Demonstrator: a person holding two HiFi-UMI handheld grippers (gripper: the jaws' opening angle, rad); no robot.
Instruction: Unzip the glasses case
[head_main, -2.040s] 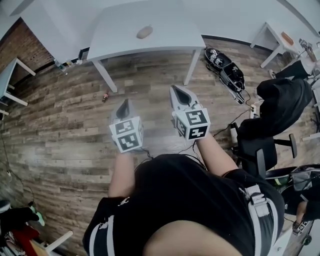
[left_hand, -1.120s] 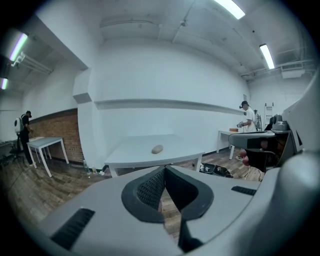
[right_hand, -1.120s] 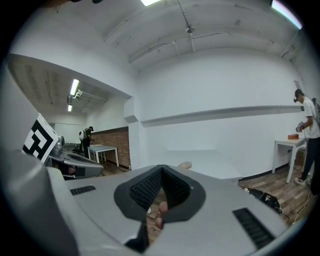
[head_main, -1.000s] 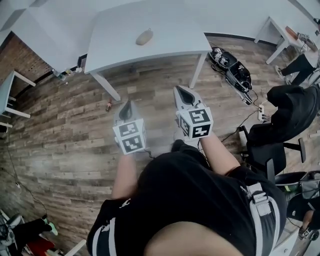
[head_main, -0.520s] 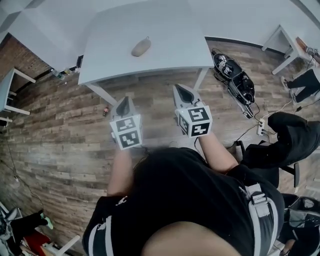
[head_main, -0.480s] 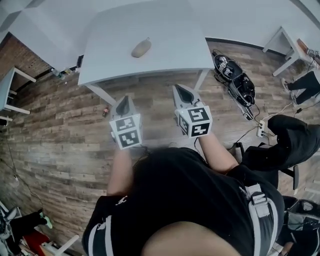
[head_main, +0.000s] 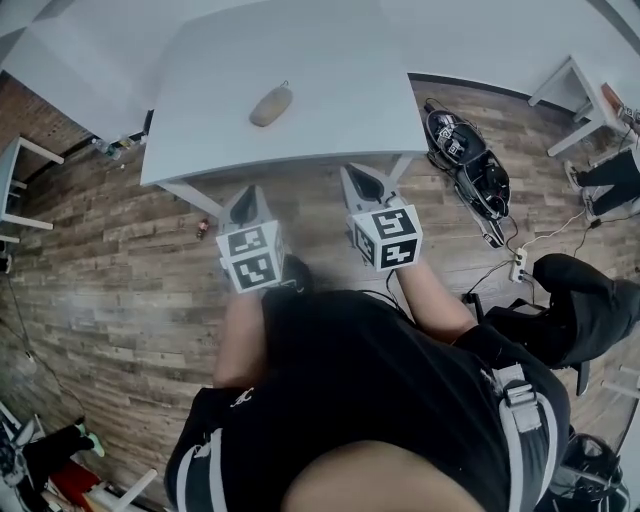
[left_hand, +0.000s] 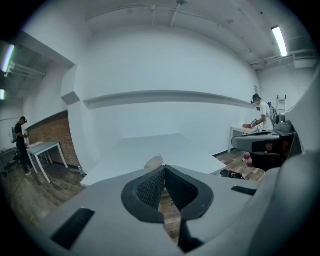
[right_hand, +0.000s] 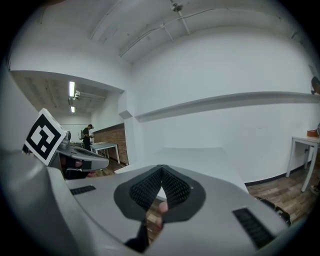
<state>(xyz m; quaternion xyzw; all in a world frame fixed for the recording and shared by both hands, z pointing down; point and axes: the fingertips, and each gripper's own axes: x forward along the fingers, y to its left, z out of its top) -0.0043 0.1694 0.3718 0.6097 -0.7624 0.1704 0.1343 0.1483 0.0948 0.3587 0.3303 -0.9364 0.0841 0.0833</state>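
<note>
Left gripper (left_hand: 164, 169) jaws pressed together on nothing, right gripper (right_hand: 160, 169) likewise closed and empty, both side by side at the near edge of the white rectangular table (head_main: 330, 70), small tan oval glasses case (head_main: 271, 105) lying on it well beyond them, zip too small to make out, wood-plank floor (head_main: 110, 260) below.

Just ahead of the left gripper (head_main: 246, 198) stands a white table (head_main: 330, 80) on wood-plank floor (head_main: 100, 260); brick wall (left_hand: 50, 131) far left, ceiling tube light (left_hand: 279, 41) upper right.

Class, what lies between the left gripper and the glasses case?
Only bare white tabletop, seen in the head view: nothing stands between the left gripper and the glasses case.
</note>
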